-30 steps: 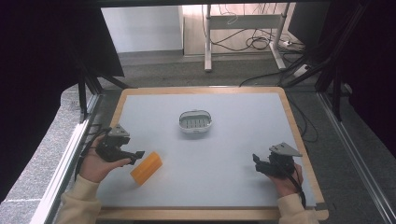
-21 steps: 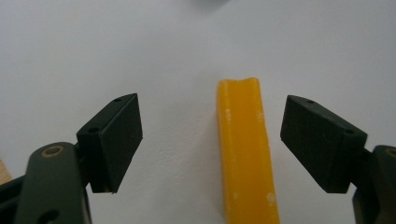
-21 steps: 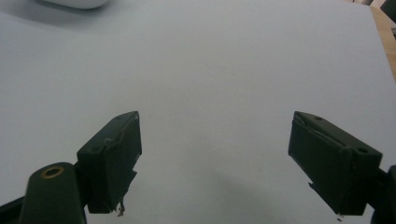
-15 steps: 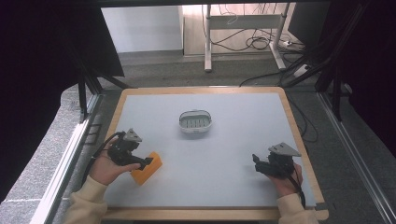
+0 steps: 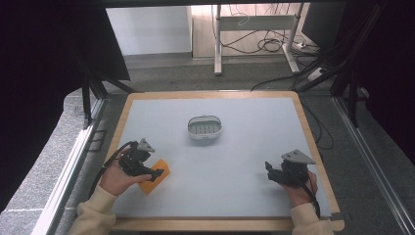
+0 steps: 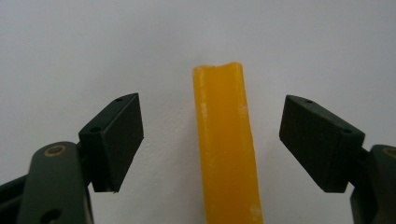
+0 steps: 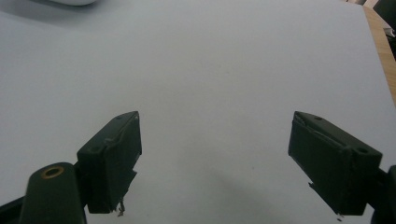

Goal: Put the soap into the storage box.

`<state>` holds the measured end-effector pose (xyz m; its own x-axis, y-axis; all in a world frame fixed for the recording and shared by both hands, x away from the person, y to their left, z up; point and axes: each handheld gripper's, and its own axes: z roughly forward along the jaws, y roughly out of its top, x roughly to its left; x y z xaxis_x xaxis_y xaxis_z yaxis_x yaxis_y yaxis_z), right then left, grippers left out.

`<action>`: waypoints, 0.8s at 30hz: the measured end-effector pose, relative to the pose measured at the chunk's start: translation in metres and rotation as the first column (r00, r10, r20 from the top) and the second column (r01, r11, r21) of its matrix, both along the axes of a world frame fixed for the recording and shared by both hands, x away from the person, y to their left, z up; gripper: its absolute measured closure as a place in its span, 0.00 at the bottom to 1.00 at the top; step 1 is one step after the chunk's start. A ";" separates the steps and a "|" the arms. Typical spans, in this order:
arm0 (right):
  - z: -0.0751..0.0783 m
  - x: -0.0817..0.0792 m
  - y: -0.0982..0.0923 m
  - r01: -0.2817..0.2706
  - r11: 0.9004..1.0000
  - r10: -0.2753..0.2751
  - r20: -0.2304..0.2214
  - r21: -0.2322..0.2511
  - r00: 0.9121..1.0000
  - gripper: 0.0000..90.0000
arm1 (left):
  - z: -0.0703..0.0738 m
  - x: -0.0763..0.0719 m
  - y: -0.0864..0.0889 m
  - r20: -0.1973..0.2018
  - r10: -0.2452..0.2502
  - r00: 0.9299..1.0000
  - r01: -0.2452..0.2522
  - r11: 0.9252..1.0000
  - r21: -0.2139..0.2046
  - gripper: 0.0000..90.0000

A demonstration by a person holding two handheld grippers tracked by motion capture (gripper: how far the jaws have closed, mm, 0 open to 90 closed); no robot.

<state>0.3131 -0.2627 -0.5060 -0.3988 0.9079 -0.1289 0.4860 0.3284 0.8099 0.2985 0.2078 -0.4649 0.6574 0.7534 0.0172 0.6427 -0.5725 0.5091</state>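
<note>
Now | orange block [image 6: 226, 144]: long, flat, waxy | left gripper [image 6: 211, 140]: jaws spread astride it | right gripper [image 7: 229, 163]: agape

In the left gripper view the yellow bar [image 6: 227, 144] runs off the picture's edge at 6 o'clock, so its near end is cut off, and in the high view the left gripper [image 5: 155, 174] covers the 9 o'clock part of it, leaving its full outline hidden. In the right gripper view the white dish [image 7: 72, 2] is cut off at 12 o'clock, with just a sliver of its rim showing. In the high view what lies inside that dish is too small to tell, and the right gripper [image 5: 268, 171] is too small and dark there to read how its jaws stand.
</note>
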 end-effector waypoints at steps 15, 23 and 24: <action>0.000 0.000 0.000 0.004 1.000 -0.004 0.000 -0.010 1.000 0.20 | -0.021 0.004 -0.006 -0.098 0.006 0.995 -0.002 0.999 0.040 0.36; 0.000 0.000 0.000 0.008 1.000 -0.008 0.001 -0.016 1.000 0.20 | -0.034 0.008 -0.009 -0.155 0.029 0.987 -0.019 0.998 0.061 0.56; 0.000 0.000 0.000 0.008 1.000 -0.008 0.000 -0.016 1.000 0.20 | -0.035 0.009 -0.009 -0.164 0.024 0.986 -0.014 0.998 0.064 0.60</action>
